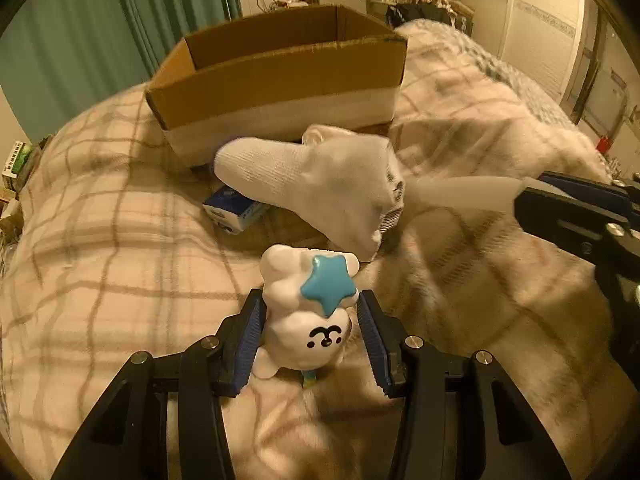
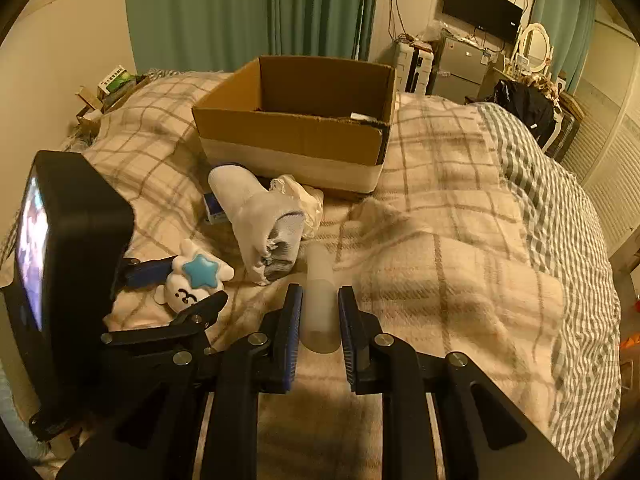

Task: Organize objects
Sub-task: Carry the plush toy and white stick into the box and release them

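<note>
A white toy figure with a blue star [image 1: 308, 312] lies on the plaid blanket between the fingers of my left gripper [image 1: 312, 300]; the left pad touches it and the right pad is close to it. It also shows in the right wrist view [image 2: 196, 280]. My right gripper [image 2: 320, 296] is closed around a frosted white tube [image 2: 319, 300], which also shows in the left wrist view [image 1: 464, 194]. A white sock [image 1: 320, 184] lies in front of the open cardboard box [image 1: 280, 80], over a small blue-and-white carton [image 1: 236, 212].
The box [image 2: 296, 136] sits on the bed, mid-far. A crumpled white cloth [image 2: 296, 192] lies beside the sock [image 2: 256, 216]. A grey checked quilt [image 2: 560, 220] covers the bed's right side. Teal curtains, a shelf with small items, a TV and clutter stand behind.
</note>
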`<state>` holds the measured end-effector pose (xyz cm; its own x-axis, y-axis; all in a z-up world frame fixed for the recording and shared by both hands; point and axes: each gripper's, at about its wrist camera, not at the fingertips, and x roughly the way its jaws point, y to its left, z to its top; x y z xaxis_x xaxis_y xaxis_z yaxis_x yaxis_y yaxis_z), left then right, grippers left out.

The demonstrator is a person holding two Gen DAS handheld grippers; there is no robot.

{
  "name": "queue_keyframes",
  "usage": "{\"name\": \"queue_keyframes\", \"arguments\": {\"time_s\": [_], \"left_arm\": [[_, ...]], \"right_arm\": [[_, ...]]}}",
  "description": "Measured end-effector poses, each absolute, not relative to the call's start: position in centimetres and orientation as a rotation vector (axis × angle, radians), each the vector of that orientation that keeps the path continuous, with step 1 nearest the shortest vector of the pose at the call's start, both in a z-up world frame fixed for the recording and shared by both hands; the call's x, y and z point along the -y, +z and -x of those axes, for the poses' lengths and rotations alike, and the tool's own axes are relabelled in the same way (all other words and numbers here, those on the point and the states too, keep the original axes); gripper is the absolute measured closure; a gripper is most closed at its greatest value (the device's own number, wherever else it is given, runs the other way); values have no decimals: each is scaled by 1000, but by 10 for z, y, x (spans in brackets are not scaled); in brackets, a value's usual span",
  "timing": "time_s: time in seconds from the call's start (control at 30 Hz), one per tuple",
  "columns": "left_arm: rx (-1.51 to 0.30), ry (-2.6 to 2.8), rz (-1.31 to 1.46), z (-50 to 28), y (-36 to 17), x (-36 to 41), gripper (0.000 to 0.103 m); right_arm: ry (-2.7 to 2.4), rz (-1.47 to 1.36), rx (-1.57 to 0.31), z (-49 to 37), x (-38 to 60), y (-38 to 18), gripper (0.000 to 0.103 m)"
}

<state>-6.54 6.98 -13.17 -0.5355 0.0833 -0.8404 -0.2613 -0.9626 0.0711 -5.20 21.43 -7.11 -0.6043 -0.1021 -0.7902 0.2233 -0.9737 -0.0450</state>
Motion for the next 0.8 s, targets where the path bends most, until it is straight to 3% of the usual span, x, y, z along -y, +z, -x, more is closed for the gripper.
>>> {"name": "queue_keyframes", "arguments": {"time_s": [0.4, 0.8], "left_arm": [[-85, 2625, 1282, 37, -85, -56, 55], [-80, 2667, 1109, 36, -20, -47, 55]], "right_arm": [[-2705, -1195, -249, 16, -207, -29, 86], [-2765, -1054, -345, 12, -191, 27, 86]]}}
